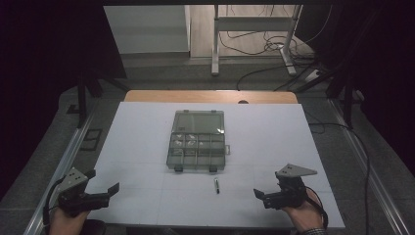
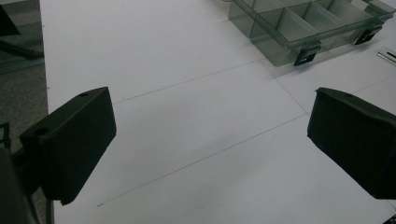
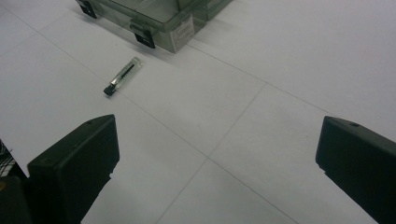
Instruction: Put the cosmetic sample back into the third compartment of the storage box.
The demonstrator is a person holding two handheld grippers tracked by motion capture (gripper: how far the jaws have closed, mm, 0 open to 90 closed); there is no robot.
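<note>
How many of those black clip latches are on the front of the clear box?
2. One latch sits at the left of the organizer box's front edge, the other latch at the right. The back edge is too small to check.

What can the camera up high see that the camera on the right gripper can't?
The high view alone takes in the open lid of the compartment box, the left gripper, the person's hands and the cables on the floor behind the table. The right gripper view alone gives a close look at the box's label and its black latches. Both show the small vial lying on the white table in front of the box.
</note>
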